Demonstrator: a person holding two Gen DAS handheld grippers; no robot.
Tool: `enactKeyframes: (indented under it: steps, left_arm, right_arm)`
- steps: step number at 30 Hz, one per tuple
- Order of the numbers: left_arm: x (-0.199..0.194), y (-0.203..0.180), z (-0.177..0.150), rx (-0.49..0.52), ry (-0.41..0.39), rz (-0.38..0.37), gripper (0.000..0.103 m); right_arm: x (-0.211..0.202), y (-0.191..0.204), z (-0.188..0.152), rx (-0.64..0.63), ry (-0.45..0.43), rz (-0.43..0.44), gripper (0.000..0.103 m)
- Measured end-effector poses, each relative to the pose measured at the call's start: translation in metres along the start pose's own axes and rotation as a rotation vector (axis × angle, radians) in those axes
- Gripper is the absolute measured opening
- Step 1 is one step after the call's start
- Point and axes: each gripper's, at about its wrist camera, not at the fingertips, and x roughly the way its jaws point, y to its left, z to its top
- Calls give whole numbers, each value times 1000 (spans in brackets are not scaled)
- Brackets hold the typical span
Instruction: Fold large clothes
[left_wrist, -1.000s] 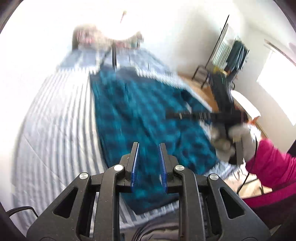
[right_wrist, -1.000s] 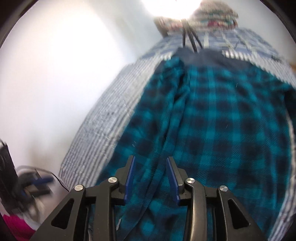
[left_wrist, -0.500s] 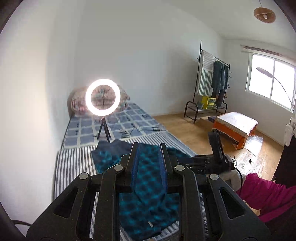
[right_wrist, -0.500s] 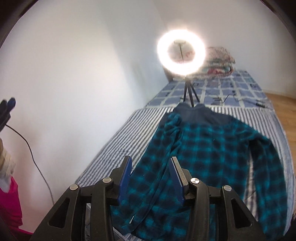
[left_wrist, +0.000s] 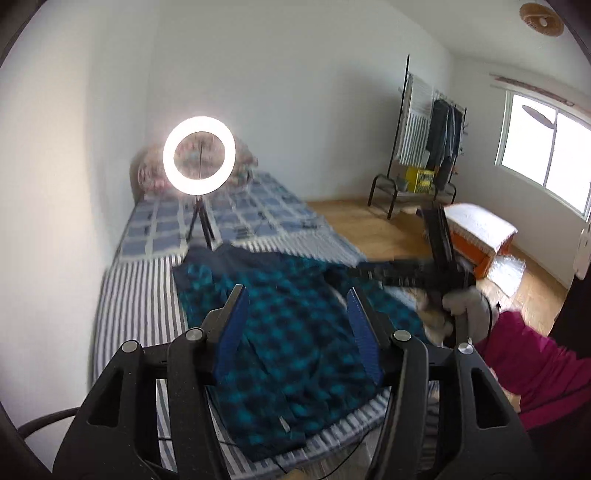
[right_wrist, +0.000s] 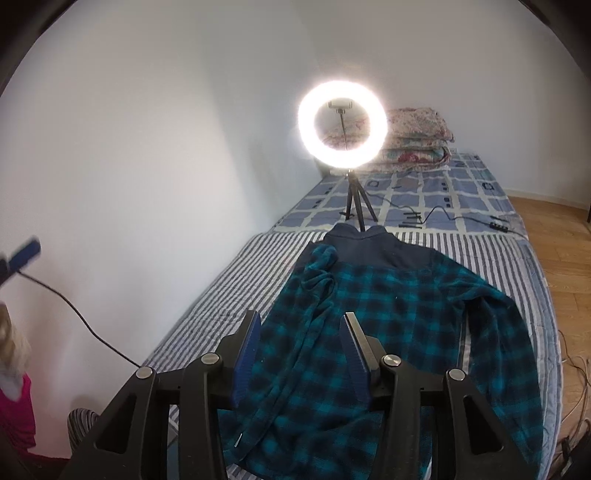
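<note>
Lit ring light (right_wrist: 342, 125) behind plaid fleece (right_wrist: 388, 332)

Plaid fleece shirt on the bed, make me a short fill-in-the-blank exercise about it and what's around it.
1. The plaid fleece shirt lies spread on the ____ blanket.
2. The ring light stands on a small ____ just beyond the shirt's collar.
3. The fingers of the right tool are ____, with nothing between them.
4. The left tool holds ____.

Missing words: striped; tripod; open; nothing
</note>
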Motion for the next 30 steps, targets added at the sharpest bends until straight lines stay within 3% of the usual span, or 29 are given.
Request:
enactKeyframes:
  steps: [3, 5, 17, 20, 23, 27, 30]
  left_arm:
    - [22, 4, -44, -49, 65, -9, 56]
    - [36, 8, -70, -98, 102, -18, 56]
    - [143, 15, -219, -296, 384, 25, 56]
    - [168, 17, -237, -325, 488, 19, 41]
    - [179, 26, -247, -361, 503, 25, 38]
    - [187, 31, -251, -368, 513, 21, 24]
    - [190, 25, -258, -369, 521, -3, 21]
  right_arm:
    - [24, -3, -5, -1, 40, -3, 52]
    - [47, -5, -7, -2, 72, -4, 60]
    - [200, 12, -6, -36, 266, 0, 61]
    - [238, 22, -8, -75, 304, -24, 61]
    - [266, 22, -14, -73, 323, -33, 61]
    - [289, 13, -24, -52, 355, -48, 61]
    - [301, 11, -24, -76, 364, -81, 61]
